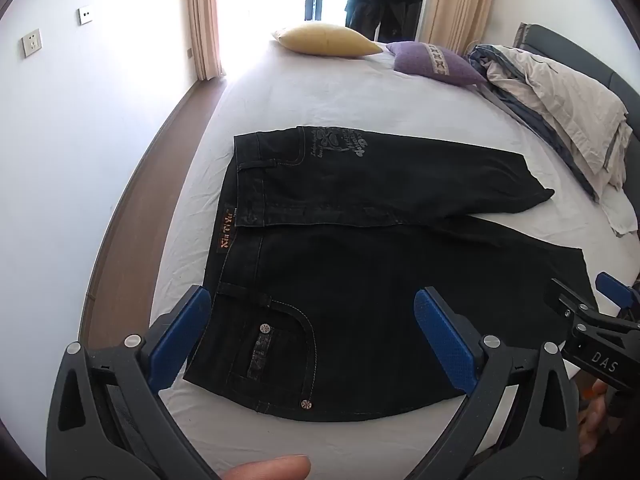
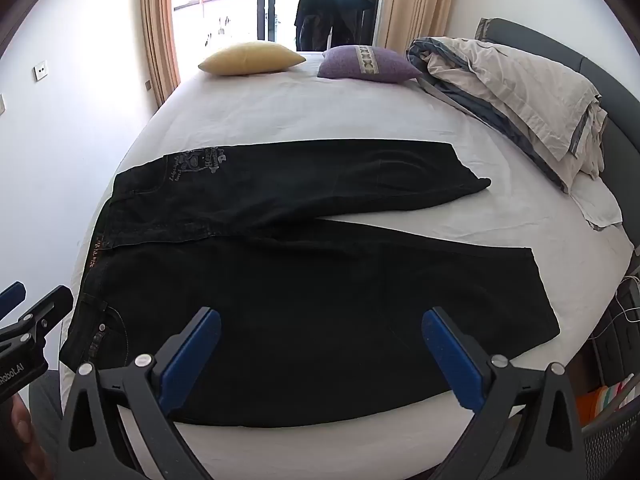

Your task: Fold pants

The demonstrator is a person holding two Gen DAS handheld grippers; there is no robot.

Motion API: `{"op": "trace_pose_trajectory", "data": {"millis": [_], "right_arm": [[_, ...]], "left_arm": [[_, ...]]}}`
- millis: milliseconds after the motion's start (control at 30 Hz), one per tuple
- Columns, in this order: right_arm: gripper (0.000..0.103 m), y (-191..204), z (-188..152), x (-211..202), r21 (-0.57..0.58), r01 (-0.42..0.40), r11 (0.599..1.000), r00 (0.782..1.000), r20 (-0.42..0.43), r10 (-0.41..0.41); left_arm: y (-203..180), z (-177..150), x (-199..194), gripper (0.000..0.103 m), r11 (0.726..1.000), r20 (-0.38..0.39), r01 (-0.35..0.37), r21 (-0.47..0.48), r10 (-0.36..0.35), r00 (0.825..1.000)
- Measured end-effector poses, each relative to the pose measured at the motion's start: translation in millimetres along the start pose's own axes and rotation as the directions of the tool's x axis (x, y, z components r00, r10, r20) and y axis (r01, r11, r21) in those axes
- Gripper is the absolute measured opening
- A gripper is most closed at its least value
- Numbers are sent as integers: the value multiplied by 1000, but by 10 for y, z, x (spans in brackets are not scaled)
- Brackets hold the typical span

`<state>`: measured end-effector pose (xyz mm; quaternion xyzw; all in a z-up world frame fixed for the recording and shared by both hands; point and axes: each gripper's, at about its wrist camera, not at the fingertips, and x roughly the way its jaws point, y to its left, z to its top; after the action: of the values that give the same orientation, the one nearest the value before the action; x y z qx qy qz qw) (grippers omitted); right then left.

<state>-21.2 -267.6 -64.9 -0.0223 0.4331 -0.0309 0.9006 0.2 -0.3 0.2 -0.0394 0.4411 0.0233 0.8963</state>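
While each gripper (image 1: 312,332) (image 2: 320,356) hovers spread wide, black pants (image 1: 360,280) lie flat on the bed (image 1: 320,92), legs splayed.

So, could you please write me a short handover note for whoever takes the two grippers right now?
Left gripper: open, holding nothing, above the waist end of the pants.
Right gripper: open, holding nothing, above the near leg.
Pants: black, spread flat on the white bed, waistband toward the left edge, both legs running to the right and splayed apart.
Done: pants laid out; no fold visible yet.
Left: the whole fold, probably bringing one leg over the other first, then folding along the length.
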Motion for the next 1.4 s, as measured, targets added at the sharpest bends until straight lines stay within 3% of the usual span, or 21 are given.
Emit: {"op": "trace_pose_trajectory", "data": {"millis": [1400], "right_arm": [[103,-18,-56,53,3,-9,1000,1000,-5,9]], "left_arm": [[-11,-69,57,103,1000,-10,11,1,-11,1000]]}}
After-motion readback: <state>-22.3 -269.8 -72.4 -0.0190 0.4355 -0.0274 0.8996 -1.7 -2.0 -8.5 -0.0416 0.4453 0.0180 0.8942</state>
